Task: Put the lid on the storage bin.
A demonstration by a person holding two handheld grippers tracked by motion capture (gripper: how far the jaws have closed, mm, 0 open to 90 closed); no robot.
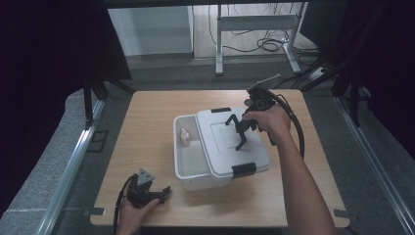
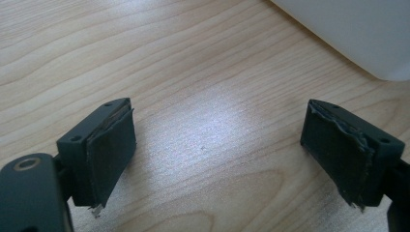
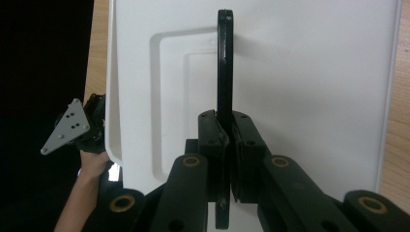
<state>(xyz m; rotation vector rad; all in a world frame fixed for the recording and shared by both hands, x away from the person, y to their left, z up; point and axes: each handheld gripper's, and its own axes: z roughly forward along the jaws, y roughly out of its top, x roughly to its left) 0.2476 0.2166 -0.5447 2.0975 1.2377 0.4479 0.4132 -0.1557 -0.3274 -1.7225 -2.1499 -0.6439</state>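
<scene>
The wooden table (image 1: 147,127) stands on a grey floor, with dark curtains at both sides and a metal frame with cables behind it. In the middle of the table is a white plastic box (image 1: 188,166), and its lid (image 1: 220,147) lies shifted toward my right, so the left part of the box is uncovered. There I see a small pale bottle (image 1: 185,136).

My right gripper (image 3: 226,145) is clenched on the thin black handle (image 3: 225,58) that stands up from the middle of the lid; the two pads press it from both sides. The lower end of the handle is hidden between the jaws.

My left gripper (image 2: 217,150) rests low over the bare table near the front left corner of the box, released, with nothing between the pads. The label of the bottle is too small to read.
</scene>
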